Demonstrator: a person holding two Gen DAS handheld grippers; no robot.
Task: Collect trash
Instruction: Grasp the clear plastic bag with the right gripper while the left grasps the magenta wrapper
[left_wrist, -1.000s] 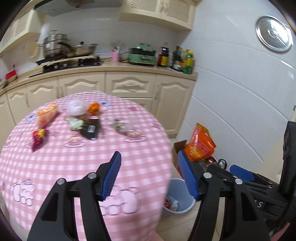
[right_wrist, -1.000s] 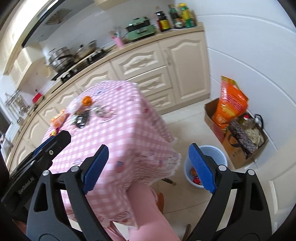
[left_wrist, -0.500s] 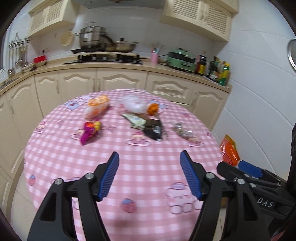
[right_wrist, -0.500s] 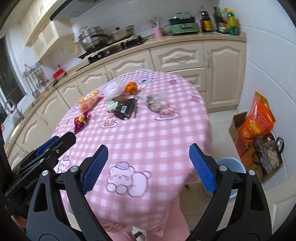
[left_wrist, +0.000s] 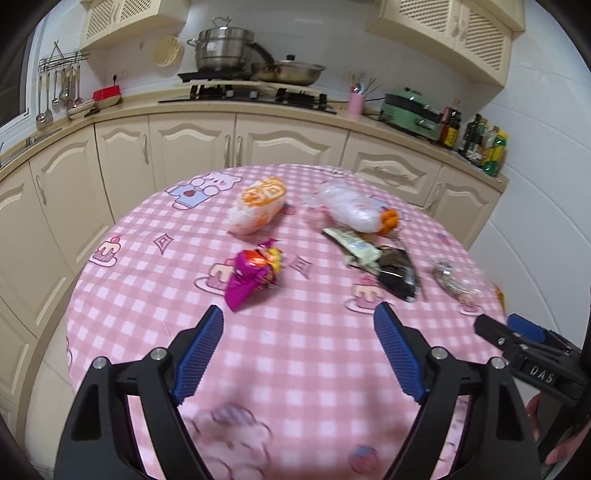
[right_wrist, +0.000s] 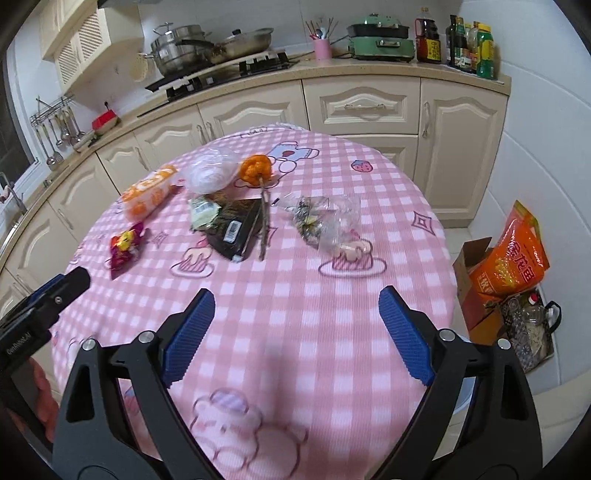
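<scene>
Both cameras now look over the round table (left_wrist: 122, 295), whereas a second ago they looked past its edge toward the floor and the blue bin; the bin is no longer seen clearly. The left gripper (left_wrist: 297, 349) hangs above the near part of the pink checked cloth, and its jaws have just been opening; they stand wide apart with nothing between them. The right gripper (right_wrist: 295, 332) is also spread wide and empty, above the cloth on the near side.

All the trash lies on the far half of the table. A purple snack wrapper (left_wrist: 251, 277) is the nearest piece to the left gripper, but apart from it. Behind it lies an orange and white packet (left_wrist: 258, 210). To the right are a crumpled clear plastic bag (left_wrist: 347, 210) touching an orange peel (left_wrist: 389, 221), then a pale green wrapper (left_wrist: 354, 245) that overlaps a black packet (left_wrist: 399, 273). A thin stick (right_wrist: 264, 225) lies along the black packet. Further right is a clear bag (right_wrist: 325, 221) with dark scraps inside, possibly food remains; the view is too blurred to tell.

On the floor beside the wall stands a cardboard box (right_wrist: 476, 291) with an orange sack (right_wrist: 513, 258).
</scene>
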